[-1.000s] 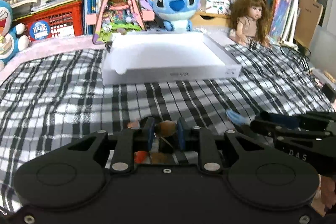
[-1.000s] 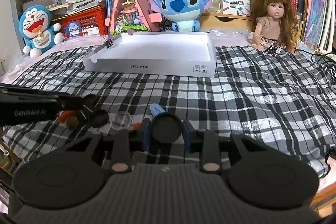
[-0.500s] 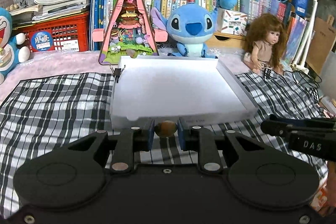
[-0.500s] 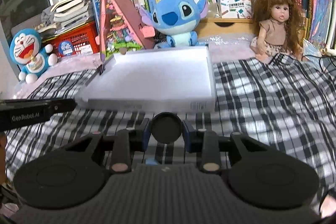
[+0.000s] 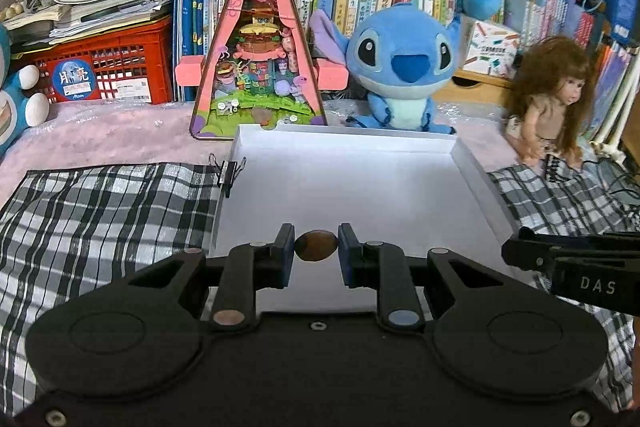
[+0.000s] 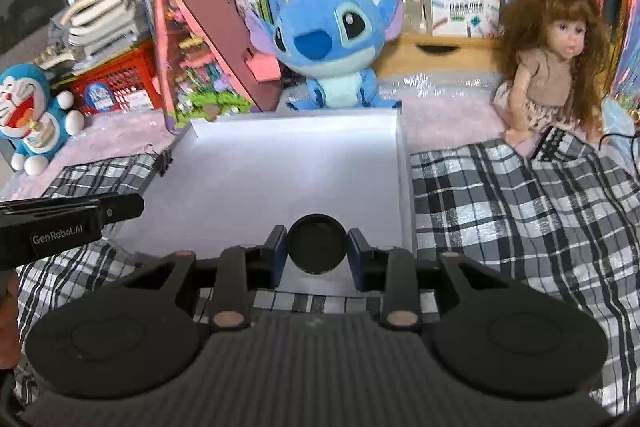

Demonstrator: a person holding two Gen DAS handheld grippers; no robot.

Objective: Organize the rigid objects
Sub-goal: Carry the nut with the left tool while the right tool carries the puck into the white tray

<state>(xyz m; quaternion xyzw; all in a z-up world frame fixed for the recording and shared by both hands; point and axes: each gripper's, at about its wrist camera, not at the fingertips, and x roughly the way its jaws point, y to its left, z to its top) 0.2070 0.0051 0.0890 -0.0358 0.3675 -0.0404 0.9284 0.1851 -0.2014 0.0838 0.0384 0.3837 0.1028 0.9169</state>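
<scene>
Now left gripper (image 5: 316,251) clamping brown pebble (image 5: 315,245), right gripper (image 6: 317,251) black disc (image 6: 317,244)

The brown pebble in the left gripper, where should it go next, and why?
Probably lower it a little and open the fingers. The left gripper holds the brown pebble over the white box, and the box floor below looks bare, so it can likely land there.

My left gripper (image 5: 316,251) is pinching a brown stone (image 5: 315,245) between its pads, and my right gripper (image 6: 317,251) is clamped on a black disc (image 6: 317,243) at the fingertips.
</scene>
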